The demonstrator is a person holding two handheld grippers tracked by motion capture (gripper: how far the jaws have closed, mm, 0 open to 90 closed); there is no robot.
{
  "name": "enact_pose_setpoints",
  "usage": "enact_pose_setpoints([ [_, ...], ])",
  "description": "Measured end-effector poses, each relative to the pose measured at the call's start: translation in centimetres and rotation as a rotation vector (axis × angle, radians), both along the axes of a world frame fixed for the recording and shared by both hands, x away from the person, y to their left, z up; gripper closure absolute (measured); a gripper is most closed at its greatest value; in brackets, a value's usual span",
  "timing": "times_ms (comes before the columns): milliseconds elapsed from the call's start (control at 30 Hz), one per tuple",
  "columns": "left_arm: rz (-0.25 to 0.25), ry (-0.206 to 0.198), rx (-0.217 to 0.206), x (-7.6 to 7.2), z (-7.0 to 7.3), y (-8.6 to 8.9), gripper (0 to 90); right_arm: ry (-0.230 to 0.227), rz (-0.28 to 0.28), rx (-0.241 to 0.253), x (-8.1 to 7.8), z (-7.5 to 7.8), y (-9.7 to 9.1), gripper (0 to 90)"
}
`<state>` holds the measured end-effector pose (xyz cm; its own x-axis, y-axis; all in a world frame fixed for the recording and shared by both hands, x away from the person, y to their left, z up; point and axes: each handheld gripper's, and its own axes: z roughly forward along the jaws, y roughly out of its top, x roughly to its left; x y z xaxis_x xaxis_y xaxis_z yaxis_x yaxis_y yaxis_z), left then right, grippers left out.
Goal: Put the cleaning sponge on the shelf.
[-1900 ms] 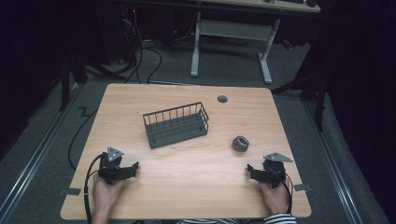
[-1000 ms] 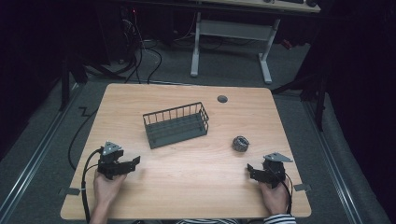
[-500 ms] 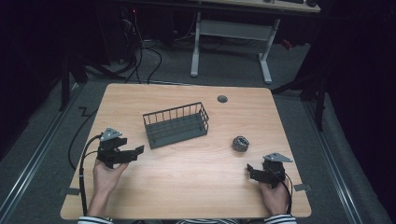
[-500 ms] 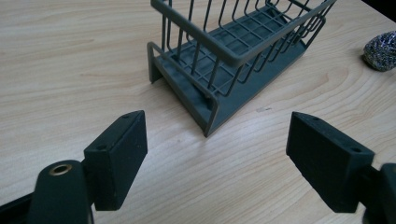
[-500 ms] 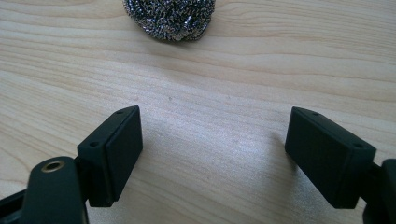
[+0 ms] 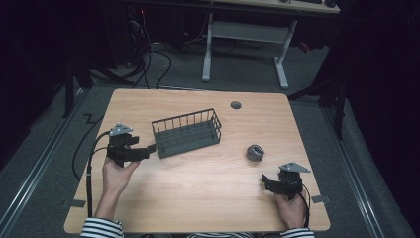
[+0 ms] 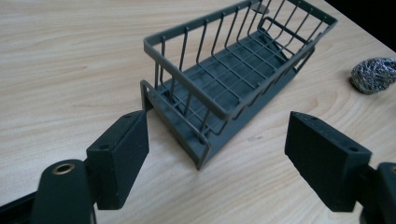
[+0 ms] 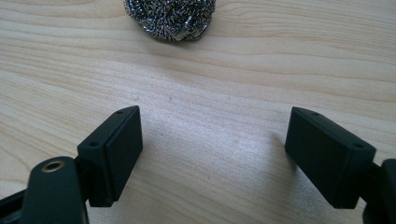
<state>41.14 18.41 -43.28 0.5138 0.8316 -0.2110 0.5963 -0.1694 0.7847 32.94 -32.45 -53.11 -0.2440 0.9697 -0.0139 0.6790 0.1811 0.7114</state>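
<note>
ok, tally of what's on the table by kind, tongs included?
Wire basket: 1, dark grey, nothing in it
Steel wool scourer: 1, silvery, lying apart from the basket
Hand-held tongs: 2, left tongs open at the basket's near end, right tongs open, short of the scourer
Total: 4

Light wooden bench (image 6: pixel 198 198) with rounded corners, dark grey wire basket (image 6: pixel 186 132) standing on it left of centre, steel-wool scrubber (image 6: pixel 254 152) lying on bare wood to the basket's right, well apart, round dark grommet (image 6: pixel 236 105) near the far edge
</note>
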Motion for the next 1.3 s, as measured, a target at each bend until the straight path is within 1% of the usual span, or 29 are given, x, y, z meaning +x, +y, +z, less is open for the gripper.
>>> enact_pose_setpoints([
  [33, 0.005, -0.001, 0.004, 0.5, 0.2, -0.3, 22.6, 0.0, 0.0, 0.0, 0.0, 0.0, 0.0, 19.3],
  [133, 0.014, 0.002, 0.02, 1.4, 0.4, -1.0, 23.8, 0.0, 0.003, -0.001, 0.0, 0.0, 0.0, 19.3],
  [233, 0.026, 0.011, 0.048, 2.4, 0.4, -1.5, 24.3, -0.001, 0.006, -0.002, 0.0, 0.0, 0.0, 19.3],
  [300, 0.033, 0.011, 0.053, 2.7, 0.4, -1.7, 25.6, -0.001, 0.009, -0.003, 0.0, 0.0, 0.0, 19.3],
  [333, 0.043, 0.016, 0.068, 3.2, 0.2, -1.9, 25.8, 0.0, 0.009, -0.002, 0.0, 0.0, 0.0, 19.3],
  [400, 0.053, 0.021, 0.081, 3.6, 0.1, -2.2, 26.9, -0.001, 0.01, -0.002, 0.0, 0.0, 0.0, 19.3],
  [533, 0.066, 0.031, 0.088, 4.3, -0.4, -2.5, 30.0, 0.0, 0.01, -0.002, 0.0, 0.0, 0.0, 19.3],
  [633, 0.068, 0.041, 0.093, 4.6, -0.8, -2.7, 33.5, 0.0, 0.01, -0.001, 0.0, 0.0, 0.0, 19.3],
  [800, 0.065, 0.044, 0.096, 4.7, -1.2, -3.0, 38.6, 0.0, 0.01, -0.001, 0.0, 0.0, 0.0, 19.3],
  [1033, 0.052, 0.052, 0.107, 4.7, -1.7, -3.1, 49.4, 0.0, 0.01, -0.001, 0.0, 0.0, 0.0, 19.3],
  [1100, 0.051, 0.051, 0.118, 4.7, -1.8, -3.2, 52.9, -0.001, 0.012, -0.001, 0.0, 0.0, 0.0, 19.3],
  [1167, 0.054, 0.05, 0.122, 4.7, -1.8, -3.2, 55.0, -0.001, 0.012, -0.001, 0.0, 0.0, 0.0, 19.3],
  [1233, 0.05, 0.056, 0.105, 4.7, -1.9, -3.0, 55.0, -0.001, 0.012, -0.001, 0.0, 0.0, 0.0, 19.3],
  [1300, 0.05, 0.055, 0.109, 4.7, -1.9, -3.0, 55.3, -0.001, 0.013, -0.001, 0.0, 0.0, 0.0, 19.3],
])
